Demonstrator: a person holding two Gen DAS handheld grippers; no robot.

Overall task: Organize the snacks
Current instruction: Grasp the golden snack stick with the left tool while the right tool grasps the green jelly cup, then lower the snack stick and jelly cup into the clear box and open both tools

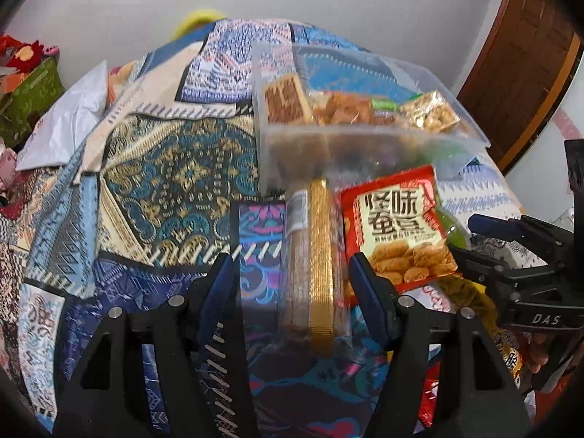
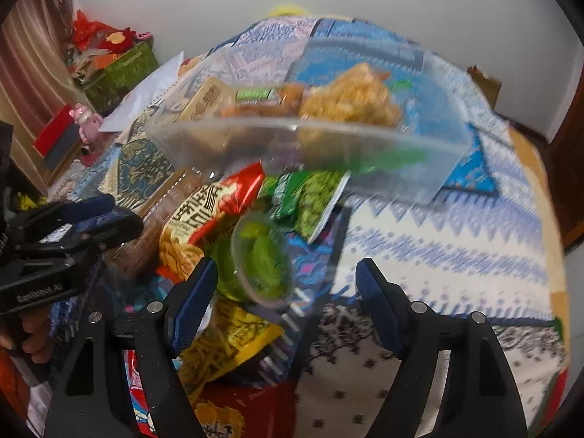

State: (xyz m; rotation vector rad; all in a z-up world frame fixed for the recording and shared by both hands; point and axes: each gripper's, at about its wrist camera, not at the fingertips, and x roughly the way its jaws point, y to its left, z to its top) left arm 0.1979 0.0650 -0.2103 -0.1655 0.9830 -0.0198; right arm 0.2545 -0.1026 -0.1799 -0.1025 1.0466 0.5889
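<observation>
On the patchwork cloth (image 1: 164,182), the left gripper (image 1: 292,284) hangs with jaws open around a clear packet with a gold strip (image 1: 321,255), not touching it. Just right lies the red packet (image 1: 398,230), with the clear bin (image 1: 365,146) of snacks behind it. The right gripper (image 2: 284,288) also stands open; the green cup (image 2: 262,259) sits between its jaws, seemingly untouched, though the view is blurred. A green pea packet (image 2: 310,200) lies beyond, a yellow packet (image 2: 226,343) below.

Even indoor light, fisheye-warped edges, right view motion-blurred.
</observation>
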